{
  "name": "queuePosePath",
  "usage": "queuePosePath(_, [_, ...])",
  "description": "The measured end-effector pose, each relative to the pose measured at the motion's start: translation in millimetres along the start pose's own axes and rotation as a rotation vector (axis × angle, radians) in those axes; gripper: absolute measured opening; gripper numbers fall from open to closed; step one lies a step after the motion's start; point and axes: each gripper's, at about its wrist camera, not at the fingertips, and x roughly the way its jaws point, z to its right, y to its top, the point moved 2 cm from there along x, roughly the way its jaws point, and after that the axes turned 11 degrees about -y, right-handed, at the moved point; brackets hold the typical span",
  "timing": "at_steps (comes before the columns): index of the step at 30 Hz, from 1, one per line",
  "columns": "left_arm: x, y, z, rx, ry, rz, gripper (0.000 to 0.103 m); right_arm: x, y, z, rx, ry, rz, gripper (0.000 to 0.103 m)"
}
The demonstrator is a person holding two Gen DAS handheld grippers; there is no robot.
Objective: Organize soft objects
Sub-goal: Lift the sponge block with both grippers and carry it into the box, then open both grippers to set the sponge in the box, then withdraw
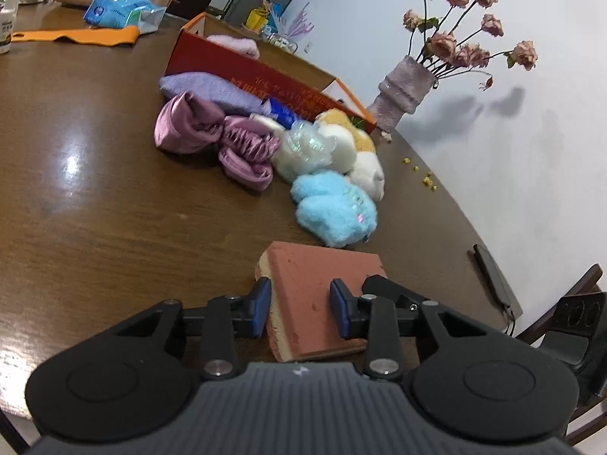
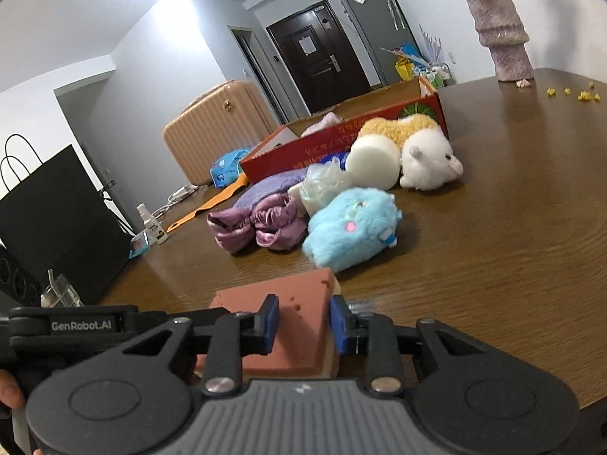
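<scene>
Both grippers meet on one reddish sponge with a yellow underside (image 1: pixel 322 299), which lies flat on the brown table (image 1: pixel 95 208) near its front edge. The left gripper (image 1: pixel 300 309) is partly spread: one blue pad (image 1: pixel 261 305) presses the sponge's yellow side edge, while the other pad sits over the red top face, so the jaws straddle one end of the sponge; whether they actually squeeze it cannot be told. The right gripper (image 2: pixel 303 324) has its blue fingers (image 2: pixel 270 322) set close against both sides of the same sponge (image 2: pixel 299 303), clamped on the block between them.

Behind the sponge, toward the middle of the table, is a heap of soft things: a fluffy blue plush (image 1: pixel 334 208) nearest, then a white plush (image 2: pixel 428 161), a pale round sponge (image 2: pixel 373 161), a crinkled clear-wrapped item (image 1: pixel 303 149), a purple satin scrunchie bundle (image 1: pixel 212 136) and a lilac towel (image 1: pixel 212 89). They lie against the outer wall of a red cardboard box (image 1: pixel 242 64), which holds a pink cloth (image 1: pixel 235 43). A vase of dried roses (image 1: pixel 406 87) stands by the table's far edge near the wall.
</scene>
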Motion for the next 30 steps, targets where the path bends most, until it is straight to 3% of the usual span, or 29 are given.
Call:
queuePosePath(4, [-1,33,18,0.042,-0.049,0.054,0.034,-13,32,-5,-0.017,0.002,0.087,0.028])
queuePosePath(10, [38,149,47,0.14,-0.103,0.111,0.034,5,141,-3,-0.101,-0.006,0.233,0.028])
queuePosePath(14, [101,242,45,0.173,-0.09,0.086,0.033,69,235,14,-0.091,-0.028,0.23,0.028])
queuePosePath(19, [212,333,-5,0.037,-0.05,-0.015,0.033,186,320,46,-0.06,-0.115,0.124,0.028])
queuePosePath(25, [323,361,-68,-0.052,0.017,-0.133,0.033,311,347,78,-0.101,-0.275,-0.041,0.028])
queuePosePath(28, [355,358,-84,-0.054,0.052,-0.167,0.032,346,340,83,-0.161,-0.351,-0.106,0.03])
queuePosePath(30, [366,354,-87,-0.037,0.074,-0.176,0.032,357,336,77,-0.228,-0.39,-0.118,0.021])
